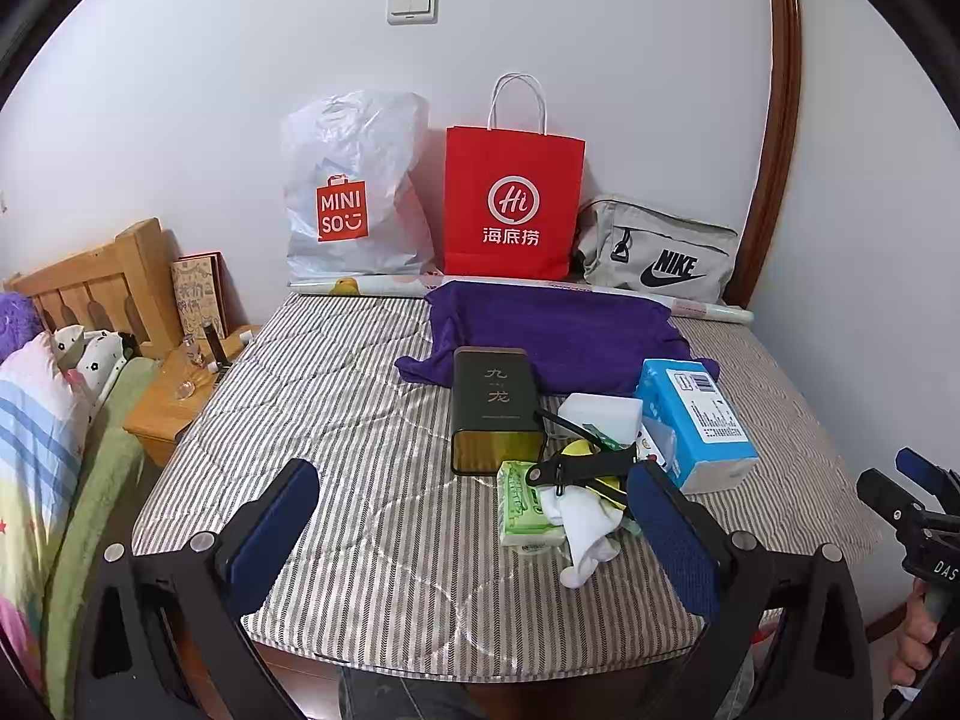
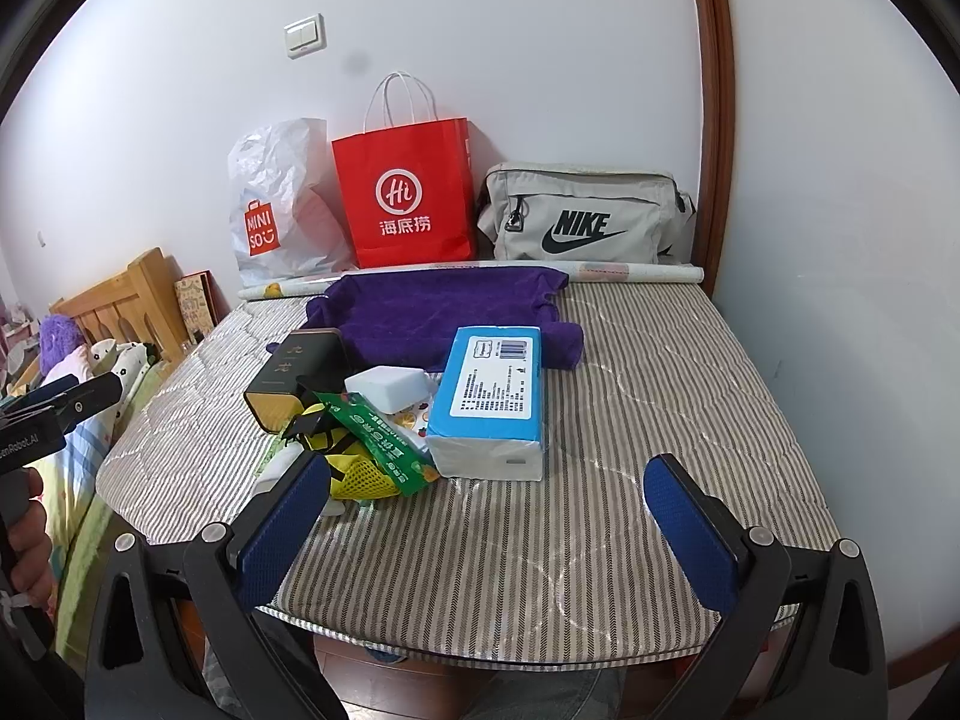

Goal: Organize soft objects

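A purple towel (image 1: pixel 558 330) (image 2: pixel 432 315) lies spread at the back of the striped mattress (image 1: pixel 360 420) (image 2: pixel 660 396). In front of it is a pile: a blue tissue pack (image 1: pixel 696 420) (image 2: pixel 492 396), a white sock (image 1: pixel 585 531), a green tissue packet (image 1: pixel 525 507), a yellow mesh pouch (image 2: pixel 354 471), a white block (image 1: pixel 600 414) (image 2: pixel 390 387) and a dark tin (image 1: pixel 495 411) (image 2: pixel 294 378). My left gripper (image 1: pixel 474 540) is open and empty just before the pile. My right gripper (image 2: pixel 486 522) is open and empty, near the tissue pack.
A Miniso plastic bag (image 1: pixel 354 192) (image 2: pixel 276 204), a red paper bag (image 1: pixel 510 204) (image 2: pixel 408 192) and a grey Nike bag (image 1: pixel 660 252) (image 2: pixel 582 216) stand against the wall. A rolled poster (image 2: pixel 630 270) lies before them. A wooden nightstand (image 1: pixel 174 396) and bedding (image 1: pixel 36 450) are left.
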